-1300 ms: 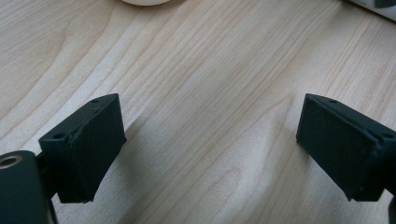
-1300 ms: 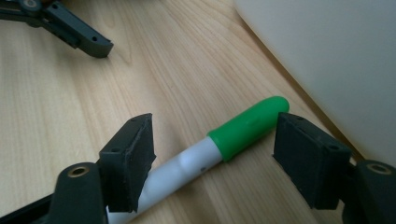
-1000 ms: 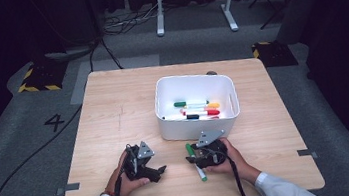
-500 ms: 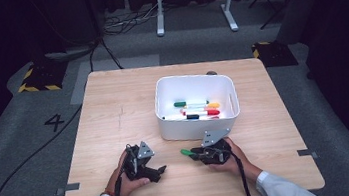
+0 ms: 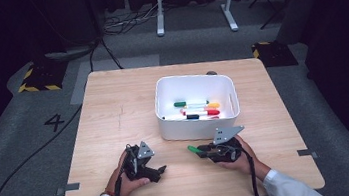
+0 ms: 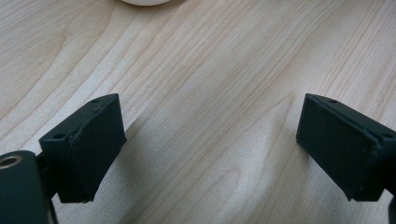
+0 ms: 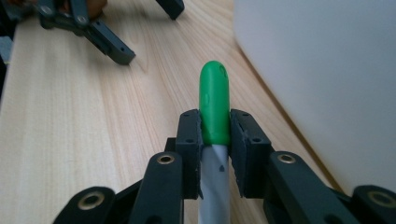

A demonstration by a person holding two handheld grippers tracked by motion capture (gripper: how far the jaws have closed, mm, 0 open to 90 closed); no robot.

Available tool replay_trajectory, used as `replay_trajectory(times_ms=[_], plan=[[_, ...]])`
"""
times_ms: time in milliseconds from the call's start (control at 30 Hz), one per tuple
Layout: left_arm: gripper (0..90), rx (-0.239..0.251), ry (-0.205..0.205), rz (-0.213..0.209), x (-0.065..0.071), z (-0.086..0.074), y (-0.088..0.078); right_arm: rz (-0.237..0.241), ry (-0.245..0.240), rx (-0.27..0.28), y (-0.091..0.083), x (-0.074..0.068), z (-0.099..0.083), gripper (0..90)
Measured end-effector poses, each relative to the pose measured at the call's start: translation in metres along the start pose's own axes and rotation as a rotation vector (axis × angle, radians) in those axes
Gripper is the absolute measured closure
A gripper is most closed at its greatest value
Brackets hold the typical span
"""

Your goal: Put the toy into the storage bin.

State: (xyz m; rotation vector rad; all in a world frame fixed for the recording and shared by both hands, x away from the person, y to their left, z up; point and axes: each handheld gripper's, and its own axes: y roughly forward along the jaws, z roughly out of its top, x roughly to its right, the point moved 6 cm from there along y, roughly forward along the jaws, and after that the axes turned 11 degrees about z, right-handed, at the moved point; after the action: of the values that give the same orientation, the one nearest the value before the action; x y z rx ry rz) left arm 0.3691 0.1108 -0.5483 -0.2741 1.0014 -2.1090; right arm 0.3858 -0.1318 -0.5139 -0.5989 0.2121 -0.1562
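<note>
Green-capped marker (image 7: 214, 112) sits clamped between the two pads of the right gripper (image 7: 215, 128), which grips it at the lower end of the cap, with the pale barrel running back toward the hand. In the high view the marker (image 5: 194, 149) sticks out leftward from the right gripper (image 5: 204, 150), just above the desk (image 5: 114, 115) and just in front of the near wall of the white bin (image 5: 199, 130). The right gripper's jaws have just been closing, and the marker is between them now.

Inside the bin lie several more markers (image 5: 195, 109) with green, orange, red and dark caps, side by side on its floor.

The left gripper (image 5: 160, 170) rests near the desk's front edge, well left of the marker, held in the left hand (image 5: 127, 177). Its jaws stand apart over bare wood with nothing between them, as the left gripper view (image 6: 210, 149) shows.
</note>
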Motion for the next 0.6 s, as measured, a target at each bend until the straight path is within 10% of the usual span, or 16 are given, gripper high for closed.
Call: replay_trajectory(times_ms=[600], plan=[[8.1,-0.002,-0.001,-0.002,0.000,0.000,0.000,-0.013,-0.112,0.116,-0.077,-0.025,0.050,74.8]])
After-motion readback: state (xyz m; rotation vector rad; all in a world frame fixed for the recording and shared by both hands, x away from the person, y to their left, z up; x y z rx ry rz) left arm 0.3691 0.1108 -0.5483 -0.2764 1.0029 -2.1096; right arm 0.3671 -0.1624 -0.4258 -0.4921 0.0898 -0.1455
